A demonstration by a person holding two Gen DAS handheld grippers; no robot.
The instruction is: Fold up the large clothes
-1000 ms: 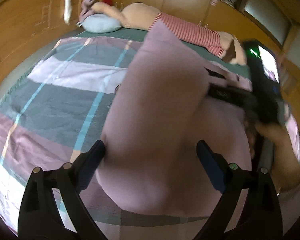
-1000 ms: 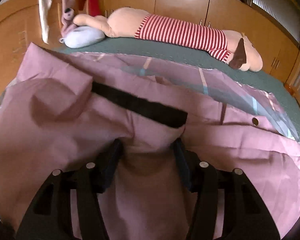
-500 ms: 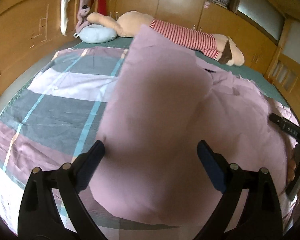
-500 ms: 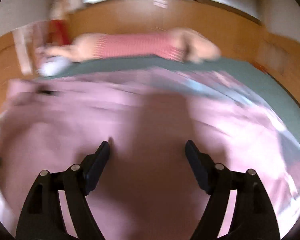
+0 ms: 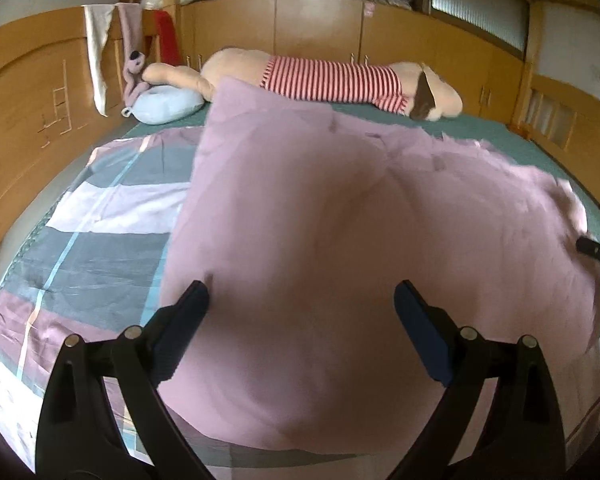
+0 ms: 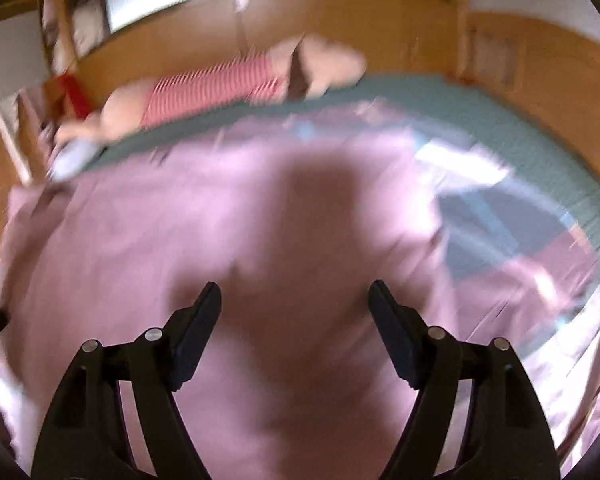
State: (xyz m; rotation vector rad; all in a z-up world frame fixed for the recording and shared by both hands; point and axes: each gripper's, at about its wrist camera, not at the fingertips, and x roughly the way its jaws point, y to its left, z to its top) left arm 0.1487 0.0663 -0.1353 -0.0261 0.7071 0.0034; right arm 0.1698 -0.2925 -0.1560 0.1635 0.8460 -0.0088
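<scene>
On the bed (image 5: 100,216), over a checked sheet (image 5: 80,248), lies the pink garment (image 5: 340,220), spread wide and flat with only shallow ripples. It looks thin, light and limp, likely to sag and slide rather than keep a crease, so a hold is best taken at an edge or corner, pinching few layers, with both ends lifted together. Going left to right in the left wrist view: the wooden wall, a pale blue cushion (image 5: 166,104), the sheet, then the garment's sharp left edge running up to a corner near the striped plush toy (image 5: 332,80), and at far right a dark tip of the right gripper (image 5: 596,252) at the cloth's border. The left gripper (image 5: 300,300) hovers over the cloth with fingers wide apart, holding nothing. The right wrist view is blurred and tilted, yet it alone shows the garment's right edge and the sheet beyond it; the right gripper (image 6: 296,302) likewise has fingers apart, empty. Only the sharper left view gives the far corner cleanly.
</scene>
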